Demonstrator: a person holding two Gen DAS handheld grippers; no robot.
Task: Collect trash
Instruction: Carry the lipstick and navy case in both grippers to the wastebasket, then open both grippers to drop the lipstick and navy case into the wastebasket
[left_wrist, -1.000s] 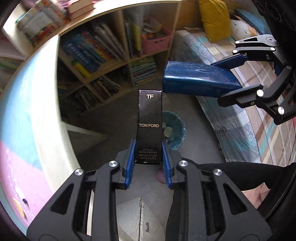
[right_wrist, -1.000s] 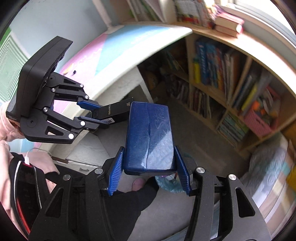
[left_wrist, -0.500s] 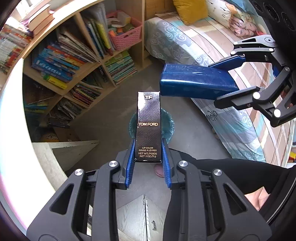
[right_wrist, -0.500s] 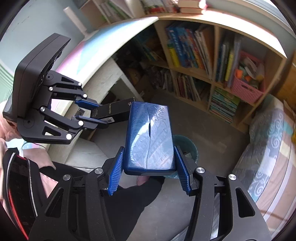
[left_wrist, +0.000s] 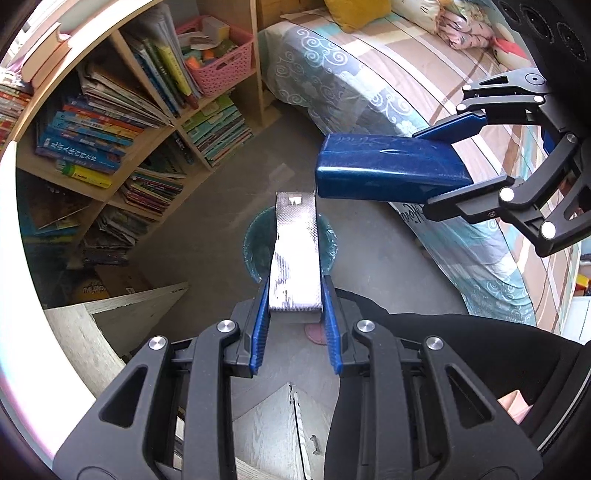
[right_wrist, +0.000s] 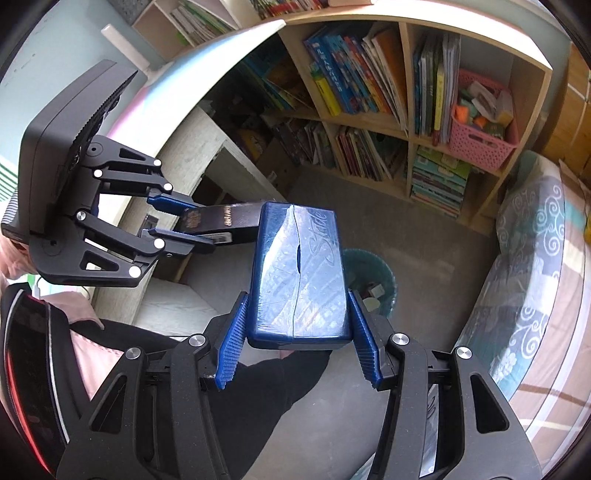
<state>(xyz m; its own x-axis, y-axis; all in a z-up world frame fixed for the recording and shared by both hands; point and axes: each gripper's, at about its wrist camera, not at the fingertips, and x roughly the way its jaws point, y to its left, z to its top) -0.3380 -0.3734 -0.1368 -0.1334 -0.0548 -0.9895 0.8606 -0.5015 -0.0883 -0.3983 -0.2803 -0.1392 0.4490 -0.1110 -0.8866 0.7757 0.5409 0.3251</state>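
The left gripper (left_wrist: 295, 314) is pinching a slim rectangular carton (left_wrist: 295, 254) between its ribbed blue pads, the textured face glaring silver in the light. The right gripper (right_wrist: 299, 332) is clamping a glossy blue packet (right_wrist: 299, 273), crinkled and flat-sided, with embossed script. Both are hanging in the air above a round teal bin (left_wrist: 255, 243) that is standing on grey floor. A wooden bookshelf (right_wrist: 406, 140) crammed with books and a pink basket (right_wrist: 480, 144) are lining the wall beside a patterned bed (left_wrist: 369, 92).

Bright daylight, sharp focus, strong fisheye bending at edges, white glare across the held box (left_wrist: 295, 254).
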